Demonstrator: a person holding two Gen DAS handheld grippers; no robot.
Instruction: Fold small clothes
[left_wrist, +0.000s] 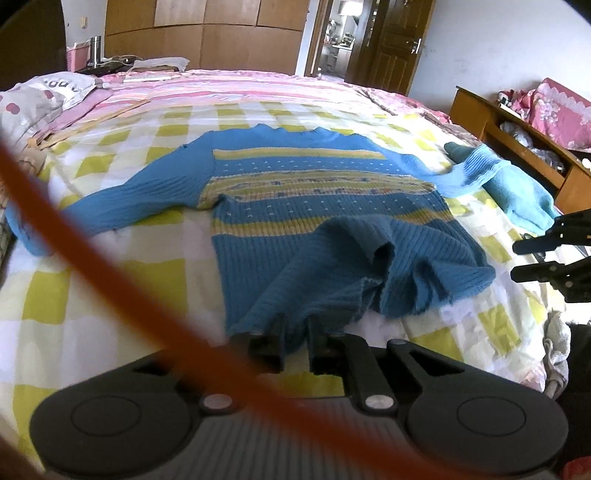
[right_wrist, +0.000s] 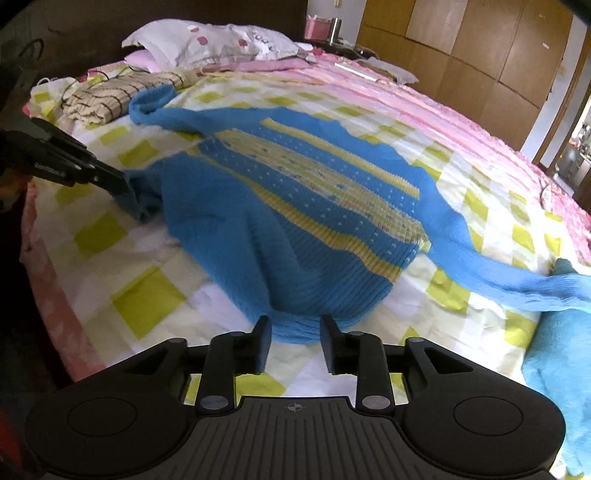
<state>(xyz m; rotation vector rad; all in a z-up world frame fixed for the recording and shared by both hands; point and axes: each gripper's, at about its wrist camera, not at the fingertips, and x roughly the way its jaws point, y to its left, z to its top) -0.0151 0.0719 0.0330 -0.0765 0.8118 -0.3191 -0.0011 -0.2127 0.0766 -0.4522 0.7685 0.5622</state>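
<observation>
Left wrist view: I've got the left gripper (left_wrist: 293, 345) pinched on the sweater (left_wrist: 295, 206) hem, flat on the bed (left_wrist: 110, 295); right gripper (right_wrist: 294, 345) part-open, empty, regrip next.

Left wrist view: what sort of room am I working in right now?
Most likely a home bedroom. The blue knitted sweater with yellow stripes lies on a wide bed with a yellow-checked cover, a patterned white pillow sits at its head, and brown wooden wardrobe doors stand behind.
</observation>
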